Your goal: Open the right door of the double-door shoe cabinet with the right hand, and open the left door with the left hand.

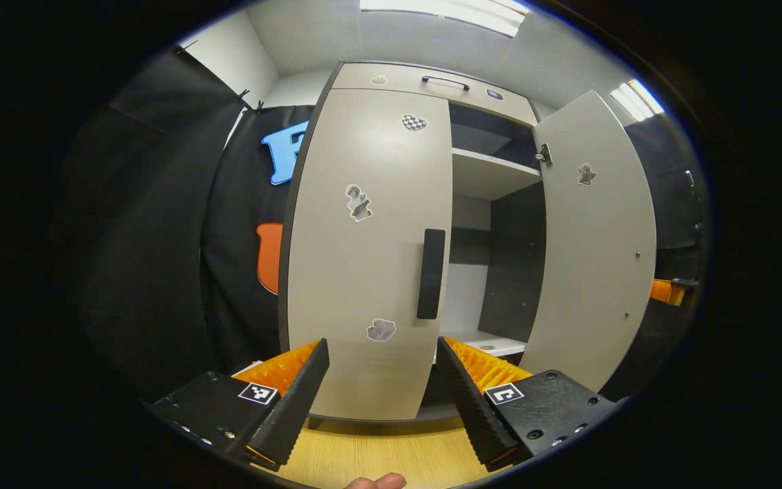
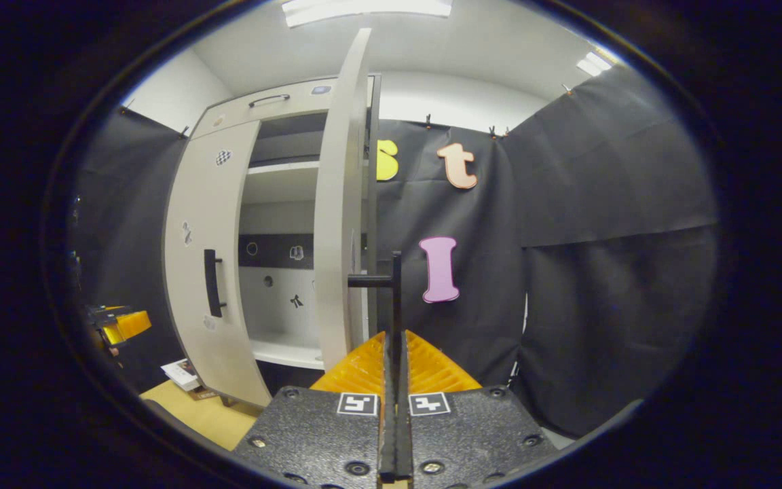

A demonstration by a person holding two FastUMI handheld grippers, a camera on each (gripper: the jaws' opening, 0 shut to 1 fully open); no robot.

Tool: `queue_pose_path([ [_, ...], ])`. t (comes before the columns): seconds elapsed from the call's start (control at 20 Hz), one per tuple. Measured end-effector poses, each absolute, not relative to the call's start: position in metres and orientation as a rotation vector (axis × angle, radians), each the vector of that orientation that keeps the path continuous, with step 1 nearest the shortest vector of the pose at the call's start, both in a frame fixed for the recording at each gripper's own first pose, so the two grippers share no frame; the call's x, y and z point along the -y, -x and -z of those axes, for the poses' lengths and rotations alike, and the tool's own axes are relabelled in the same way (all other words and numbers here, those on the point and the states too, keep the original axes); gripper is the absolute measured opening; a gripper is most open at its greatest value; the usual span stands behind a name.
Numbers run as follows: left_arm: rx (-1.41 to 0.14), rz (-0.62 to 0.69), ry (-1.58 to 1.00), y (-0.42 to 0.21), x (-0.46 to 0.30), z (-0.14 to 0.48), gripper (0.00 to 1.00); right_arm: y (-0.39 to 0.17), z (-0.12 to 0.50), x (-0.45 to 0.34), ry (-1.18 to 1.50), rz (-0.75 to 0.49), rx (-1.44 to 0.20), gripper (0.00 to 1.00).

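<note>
The shoe cabinet (image 1: 398, 78) stood on the floor (image 1: 377, 455) against the booth wall. Its left door (image 1: 364, 258) sat flush across the cabinet's front, handle (image 1: 430, 274) near the inner edge. The right door (image 1: 594, 244) swung out from the cabinet's right side, shelves (image 1: 493, 173) behind it.

At frame centre of the left gripper view, the closed left door (image 1: 370, 251) blocked the cabinet's left half. To its right, open shelf space lay free beside the swung-out right door (image 1: 594, 238). The left gripper (image 1: 383, 380) stood spread before the door handle (image 1: 431, 274).
</note>
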State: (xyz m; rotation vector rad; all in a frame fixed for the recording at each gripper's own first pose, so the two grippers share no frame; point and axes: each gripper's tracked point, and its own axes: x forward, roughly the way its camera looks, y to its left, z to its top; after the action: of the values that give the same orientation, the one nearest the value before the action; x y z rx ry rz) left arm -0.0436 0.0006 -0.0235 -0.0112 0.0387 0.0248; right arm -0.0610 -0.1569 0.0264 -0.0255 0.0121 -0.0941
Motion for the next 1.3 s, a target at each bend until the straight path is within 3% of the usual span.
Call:
queue_pose_path([
  [0.15, -0.046, -0.032, 0.011, 0.039, -0.003, 0.028, 0.95, 0.101, -0.061, 0.151, 0.038, 0.143, 0.106, 0.04],
  [0.3, -0.043, -0.020, 0.023, 0.030, 0.005, 0.030, 0.95, 0.124, -0.075, 0.098, 0.013, 0.003, 0.134, 0.04],
  [0.65, -0.029, -0.017, 0.036, 0.036, 0.025, 0.024, 0.95, 0.067, -0.039, 0.043, 0.012, -0.122, 0.033, 0.04],
  [0.85, -0.022, -0.054, 0.024, 0.041, 0.027, 0.022, 0.95, 0.050, -0.022, 0.056, 0.004, -0.069, 0.002, 0.04],
  [0.95, -0.026, -0.071, 0.020, 0.042, 0.028, 0.021, 0.95, 0.049, -0.019, 0.061, 0.023, -0.076, -0.004, 0.18],
  [1.05, -0.029, -0.073, 0.014, 0.038, 0.034, 0.019, 0.95, 0.051, -0.015, 0.058, 0.051, -0.102, -0.016, 0.49],
  [1.1, -0.031, -0.069, 0.009, 0.035, 0.038, 0.018, 0.95, 0.051, -0.013, 0.054, 0.073, -0.111, -0.017, 0.72],
  [1.2, -0.028, -0.060, -0.006, 0.024, 0.045, 0.012, 0.95, 0.049, -0.013, 0.051, 0.101, -0.120, -0.009, 0.85],
  [1.3, -0.024, -0.051, -0.017, 0.008, 0.049, 0.005, 0.95, 0.050, -0.011, 0.047, 0.098, -0.136, -0.013, 0.89],
])
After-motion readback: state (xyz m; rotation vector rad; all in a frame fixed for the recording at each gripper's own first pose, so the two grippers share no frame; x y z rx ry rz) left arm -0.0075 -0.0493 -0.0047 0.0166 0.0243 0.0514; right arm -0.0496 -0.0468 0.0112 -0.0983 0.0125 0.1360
